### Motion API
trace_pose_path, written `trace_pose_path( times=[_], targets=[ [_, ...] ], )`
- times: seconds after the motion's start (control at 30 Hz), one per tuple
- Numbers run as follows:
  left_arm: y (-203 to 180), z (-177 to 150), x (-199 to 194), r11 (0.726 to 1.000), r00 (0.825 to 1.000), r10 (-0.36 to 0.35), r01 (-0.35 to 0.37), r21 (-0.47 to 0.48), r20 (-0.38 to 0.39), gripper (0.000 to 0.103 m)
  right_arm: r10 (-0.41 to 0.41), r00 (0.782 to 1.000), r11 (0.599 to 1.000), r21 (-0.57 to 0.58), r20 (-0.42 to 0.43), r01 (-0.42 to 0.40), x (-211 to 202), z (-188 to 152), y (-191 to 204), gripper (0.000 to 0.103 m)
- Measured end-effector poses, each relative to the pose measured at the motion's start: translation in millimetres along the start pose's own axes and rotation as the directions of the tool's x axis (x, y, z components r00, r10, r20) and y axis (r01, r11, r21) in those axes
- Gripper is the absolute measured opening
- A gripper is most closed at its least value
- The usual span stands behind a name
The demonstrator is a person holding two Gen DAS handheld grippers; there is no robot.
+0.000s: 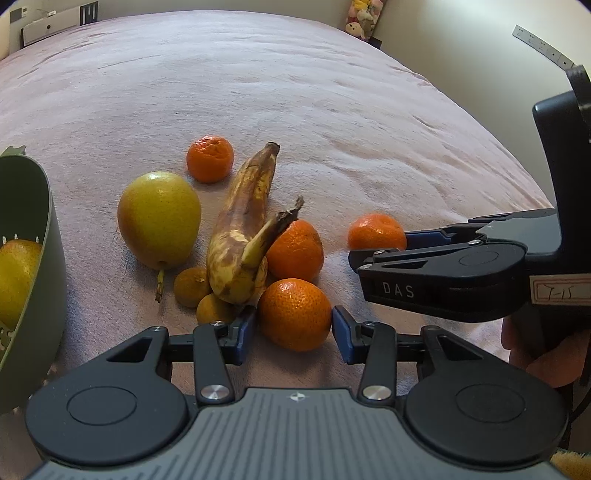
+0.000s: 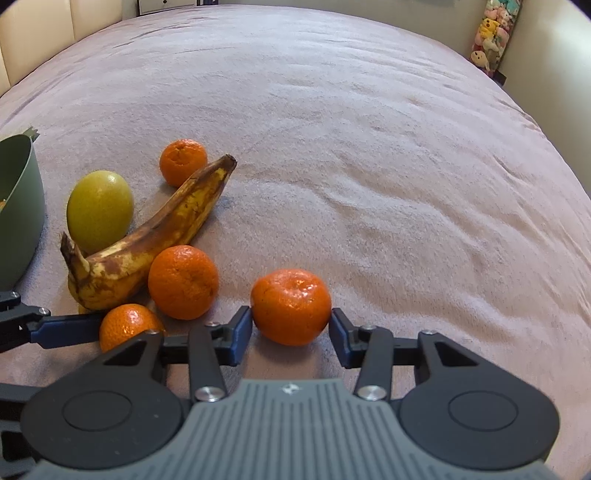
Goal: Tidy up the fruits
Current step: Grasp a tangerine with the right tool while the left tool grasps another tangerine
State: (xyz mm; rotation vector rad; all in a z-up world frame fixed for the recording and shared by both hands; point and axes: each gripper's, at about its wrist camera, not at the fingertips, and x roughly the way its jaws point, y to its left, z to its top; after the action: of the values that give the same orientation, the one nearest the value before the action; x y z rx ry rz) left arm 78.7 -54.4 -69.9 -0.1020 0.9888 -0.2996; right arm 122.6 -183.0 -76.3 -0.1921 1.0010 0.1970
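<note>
1. While the fruit lies spread on a pinkish bed cover (image 2: 369, 147), each gripper has its blue pads on either side of a mandarin.
2. From the left wrist view, the left gripper (image 1: 294, 332) brackets the near mandarin (image 1: 294, 314). The left pad sits just beside the fruit and the right pad is a little apart from it, so the jaws are spread and not clamped.
3. From the right wrist view, the right gripper (image 2: 291, 326) flanks a lone mandarin (image 2: 291, 305) set apart to the right of the pile. Both pads reach the peel or sit just off it; I cannot tell whether they press on it.
4. A spotted brown banana (image 1: 243, 229) lies in the middle of the pile, its stem end toward the left gripper.
5. A yellow-green pear (image 1: 159, 218) rests left of the banana, stalk pointing toward the camera.
6. Another mandarin (image 1: 209, 158) sits at the far end of the banana, and one more (image 1: 295, 249) touches its right side.
7. Two small brownish fruits (image 1: 192, 286) lie by the banana's near end.
8. A green colander bowl (image 1: 40, 258) stands at the left edge, with a yellow fruit (image 1: 16, 273) inside.
9. Plush toys (image 2: 491, 33) sit in the far corner.
</note>
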Motion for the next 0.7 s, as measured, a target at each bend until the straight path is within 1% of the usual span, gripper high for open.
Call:
trace_pose_path(
  times=[0.27, 0.53, 0.7],
  targets=[
    [-5.8, 0.2, -14.2, 1.0, 1.0, -0.015, 0.015, 0.01, -0.007, 0.05, 0.02, 0.999, 0.999, 0.042, -0.026, -0.019, -9.2, -3.4, -0.1, 0.043],
    [-7.1, -2.4, -30.2, 1.0, 1.0, -0.018, 0.018, 0.003, -0.015, 0.049, 0.046, 0.998, 0.998, 0.051, -0.038, -0.044, -23.5, -11.2, 4.1, 0.043],
    [-4.2, -3.9, -39.6, 1.0, 1.0, -0.019, 0.019, -0.006, -0.011, 0.049, 0.046, 0.999, 0.997, 0.055, -0.027, -0.045, -32.7, -14.2, 4.0, 0.043]
  ],
)
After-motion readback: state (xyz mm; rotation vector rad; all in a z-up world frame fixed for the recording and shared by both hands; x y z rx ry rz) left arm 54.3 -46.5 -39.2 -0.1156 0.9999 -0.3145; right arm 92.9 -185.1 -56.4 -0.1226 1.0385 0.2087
